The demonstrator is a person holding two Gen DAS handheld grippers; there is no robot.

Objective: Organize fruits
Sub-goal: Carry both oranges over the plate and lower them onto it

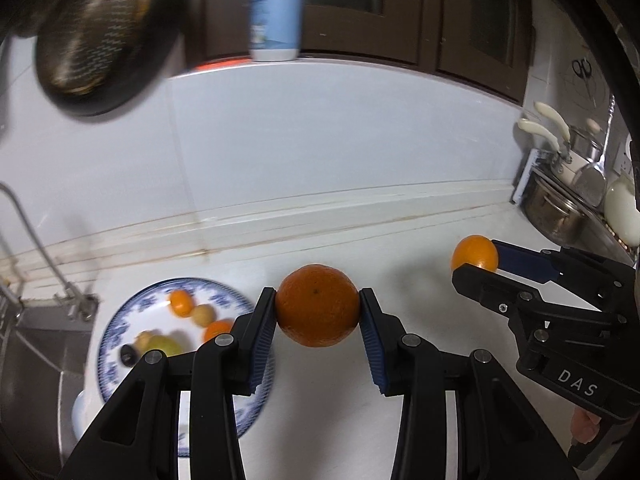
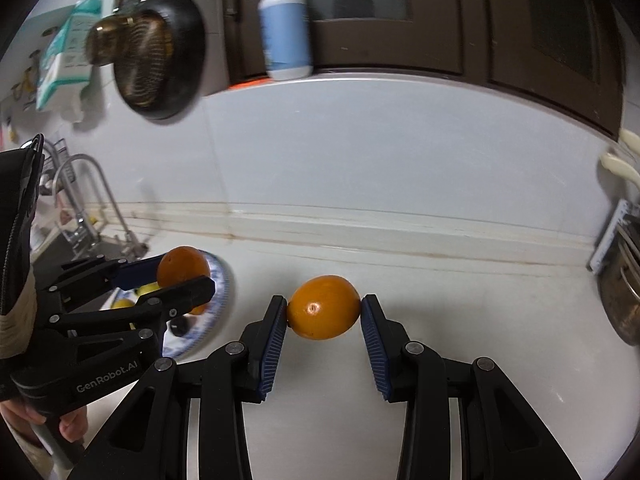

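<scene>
We count two held oranges (image 1: pixel 318 306) (image 1: pixel 475 253) and one blue-patterned plate (image 1: pixel 120 320). We see one pump bottle (image 1: pixel 276 12) too.

Motion-blurred hanging pan (image 1: pixel 92 32), bottle (image 1: pixel 276 8) top cropped, plate (image 1: pixel 132 308) partly behind left gripper (image 1: pixel 318 308).

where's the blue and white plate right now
In the left wrist view the plate sits low on the left, on the white counter beside the sink, just left of the orange the left gripper holds.

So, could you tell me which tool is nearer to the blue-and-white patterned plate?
Left. The left tool, gripping a round orange fruit, sits just right of the plate; the right tool, gripping its own orange, is farther right.
</scene>
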